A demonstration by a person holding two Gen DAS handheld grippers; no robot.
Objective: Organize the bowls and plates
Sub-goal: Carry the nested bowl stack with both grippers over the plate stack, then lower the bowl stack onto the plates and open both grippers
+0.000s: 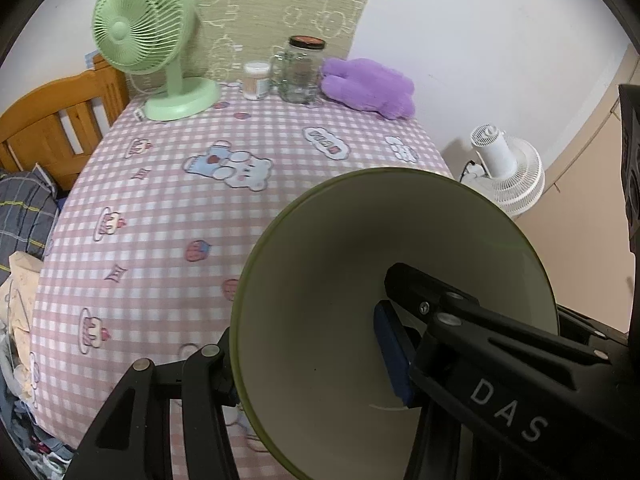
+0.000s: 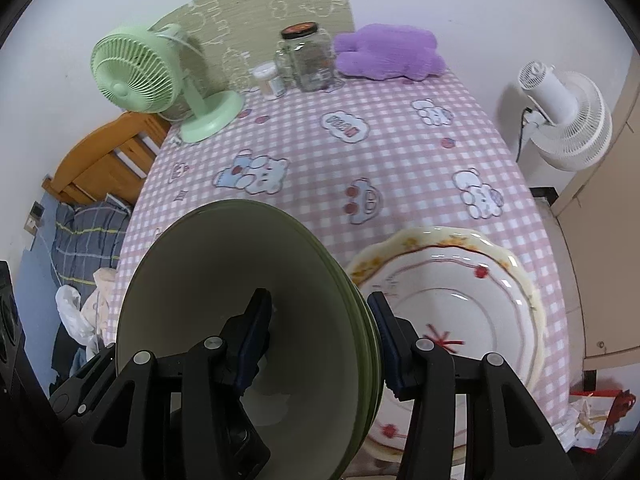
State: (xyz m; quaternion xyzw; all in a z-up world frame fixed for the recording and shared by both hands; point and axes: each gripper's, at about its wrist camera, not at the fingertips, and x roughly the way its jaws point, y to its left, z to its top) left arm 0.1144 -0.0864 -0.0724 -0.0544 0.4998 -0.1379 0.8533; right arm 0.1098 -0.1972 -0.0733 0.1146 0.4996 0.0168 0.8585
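**Green bowls ride in both claws above the gingham table**

Our left gripper (image 1: 316, 364) is clamped on the wall of a green bowl (image 1: 332, 264), one blue pad inside and the other finger outside against the rim, so that the bowl hangs tilted with its mouth turned toward the lens. Our right gripper (image 2: 320, 344) pinches the nested green bowls (image 2: 224, 280) the same way, one pad inside and one outside; at least three rims show stacked edge to edge, which we judge is why a side grip serves: it carries the whole nest at once. Whether the two views show one stack shared by both claws or two separate loads, we cannot tell.

Just right of the bowls in the right wrist view, a scalloped white plate (image 2: 460, 312) with red and yellow motifs lies flat on the pink checked tablecloth (image 2: 360, 152), close to the near edge. We read it as the likely partner in the sorting, though nothing here fixes where the bowls are bound.

Farther back, the middle of the table lies open. Along the wall stand a green desk fan (image 1: 140, 28), a small white tub (image 1: 256, 80), a lidded glass jar (image 1: 302, 68) and a purple plush toy (image 1: 368, 88). A white fan (image 2: 568, 116) sits off the table's right side.
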